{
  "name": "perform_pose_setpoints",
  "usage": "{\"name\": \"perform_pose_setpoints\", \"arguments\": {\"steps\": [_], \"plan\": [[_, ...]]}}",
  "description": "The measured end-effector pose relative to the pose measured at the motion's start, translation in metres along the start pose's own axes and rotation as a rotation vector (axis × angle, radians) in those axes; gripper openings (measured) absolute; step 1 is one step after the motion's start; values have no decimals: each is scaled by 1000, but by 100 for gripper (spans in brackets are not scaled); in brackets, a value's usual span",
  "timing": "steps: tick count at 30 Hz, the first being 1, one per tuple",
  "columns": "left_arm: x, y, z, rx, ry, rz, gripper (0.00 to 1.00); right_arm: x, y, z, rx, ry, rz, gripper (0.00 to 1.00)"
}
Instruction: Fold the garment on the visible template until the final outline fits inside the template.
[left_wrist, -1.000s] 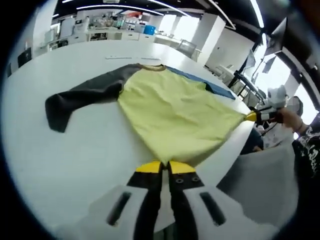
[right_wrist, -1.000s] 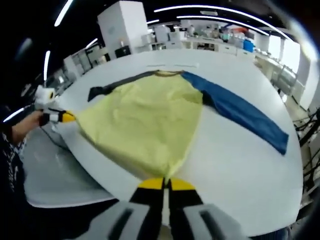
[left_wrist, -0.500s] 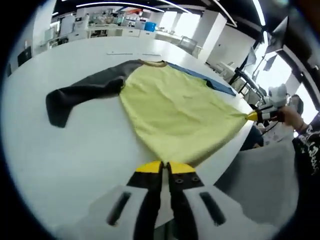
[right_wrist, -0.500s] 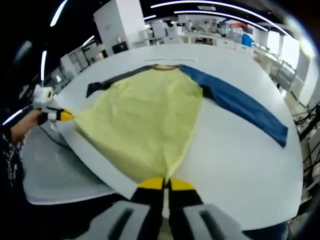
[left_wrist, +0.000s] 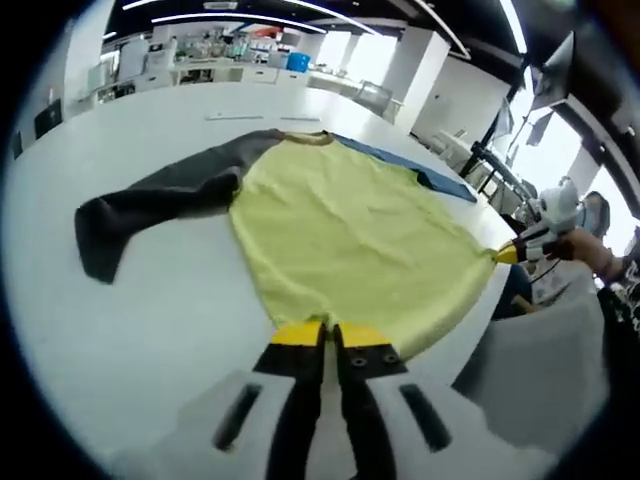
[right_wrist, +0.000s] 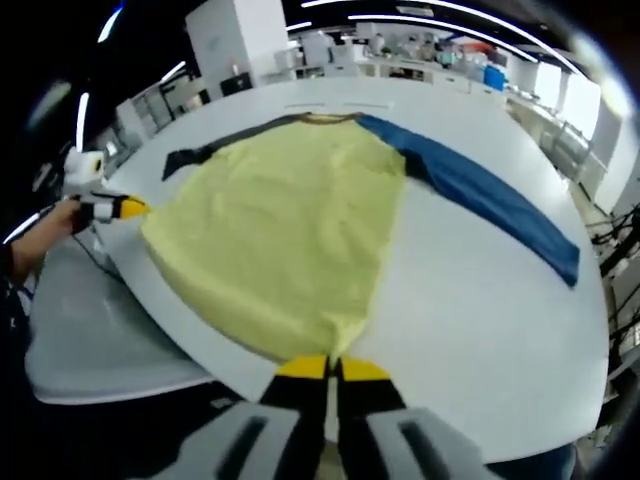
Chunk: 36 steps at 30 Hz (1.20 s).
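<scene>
We see the garment (left_wrist: 340, 235) spread on the white desk (left_wrist: 150, 300). Left gripper (left_wrist: 330, 335) and right gripper (right_wrist: 332, 368) each clamp its hem.

An open-plan lab: strip lights (right_wrist: 420, 12), cluttered benches (left_wrist: 215, 55) behind

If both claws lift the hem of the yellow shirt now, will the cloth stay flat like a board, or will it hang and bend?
It will probably hang and bend: the yellow shirt lies thin and slightly rippled on the white table, and its hem curves between the left claw and the right claw. It looks light. The blue sleeve would likely drag behind.
</scene>
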<state>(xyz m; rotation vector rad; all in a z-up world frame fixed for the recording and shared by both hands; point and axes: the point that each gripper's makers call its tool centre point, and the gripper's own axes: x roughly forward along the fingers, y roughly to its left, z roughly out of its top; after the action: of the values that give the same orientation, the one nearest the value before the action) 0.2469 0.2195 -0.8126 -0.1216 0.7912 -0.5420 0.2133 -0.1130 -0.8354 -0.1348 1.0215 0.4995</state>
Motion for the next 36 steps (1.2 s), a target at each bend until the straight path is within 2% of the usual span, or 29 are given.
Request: {"name": "perform_pose_setpoints", "arguments": {"steps": [3, 6, 9, 13, 16, 20, 22, 25, 26, 30, 36], "plan": [[11, -10, 8, 56, 0, -10, 2, 0, 0, 0, 0, 0, -3, 0], [21, -15, 6, 155, 36, -10, 2, 0, -1, 0, -2, -1, -6, 0], [30, -17, 5, 237, 37, -1, 2, 1, -1, -1, 5, 0, -7, 0], [40, -23, -1, 276, 55, 1, 2, 2, -1, -2, 17, 0, -7, 0], [46, -14, -9, 334, 67, 17, 4, 2, -2, -2, 19, 0, -8, 0], [50, -15, -7, 386, 40, 19, 7, 4, -1, -4, 23, 5, -10, 0], [49, -12, -8, 379, 54, 20, 8, 5, -1, -4, 24, 7, -10, 0], [42, -9, -1, 389, 39, 18, 15, 6, -1, -5, 22, 9, -11, 0], [37, -13, 6, 397, 21, 3, 15, 6, -1, -4, 22, 9, -11, 0], [23, -13, 16, 438, 13, -27, 14, 6, -1, -5, 24, 9, -10, 0], [17, -6, 9, 506, 59, -54, 10, 6, -2, -5, 33, 3, -9, 0]]}}
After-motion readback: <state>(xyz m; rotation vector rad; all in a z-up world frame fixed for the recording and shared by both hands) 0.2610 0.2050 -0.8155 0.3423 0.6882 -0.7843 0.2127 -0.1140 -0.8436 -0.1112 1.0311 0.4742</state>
